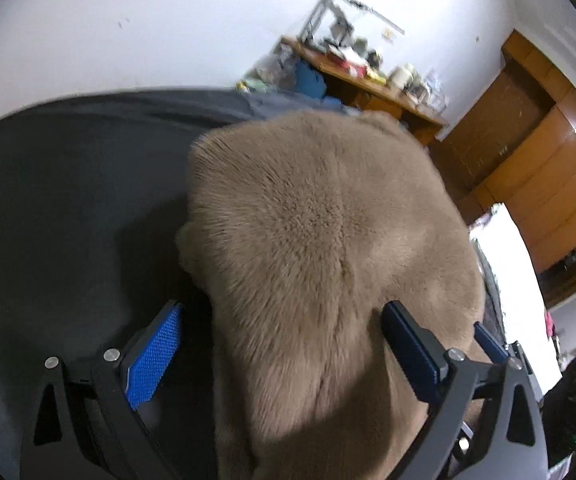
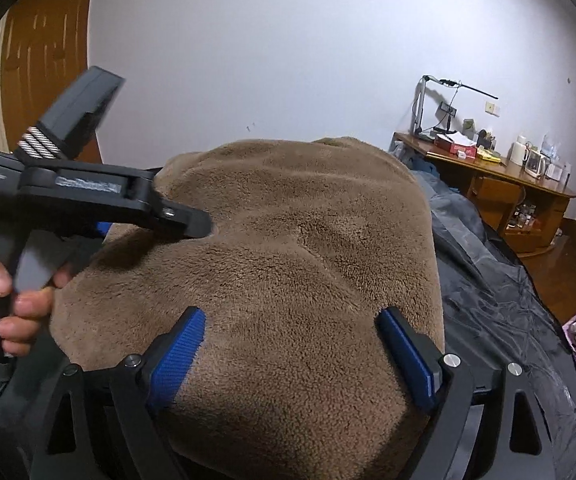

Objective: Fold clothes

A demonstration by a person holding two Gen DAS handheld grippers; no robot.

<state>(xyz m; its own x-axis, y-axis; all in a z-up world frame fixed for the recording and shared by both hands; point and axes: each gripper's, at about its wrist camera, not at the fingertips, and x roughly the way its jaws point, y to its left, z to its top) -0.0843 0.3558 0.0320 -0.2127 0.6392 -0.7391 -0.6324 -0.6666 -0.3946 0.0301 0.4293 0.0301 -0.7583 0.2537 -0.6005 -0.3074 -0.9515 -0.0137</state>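
Both tongs open over brown fleece.

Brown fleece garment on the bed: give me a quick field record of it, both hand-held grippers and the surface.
garment: brown fleece garment, folded into a thick bundle
surface: dark grey bedcover
left hand-held gripper: open, astride the garment's edge
right hand-held gripper: open, fleece between the pads
fold: looks near finished
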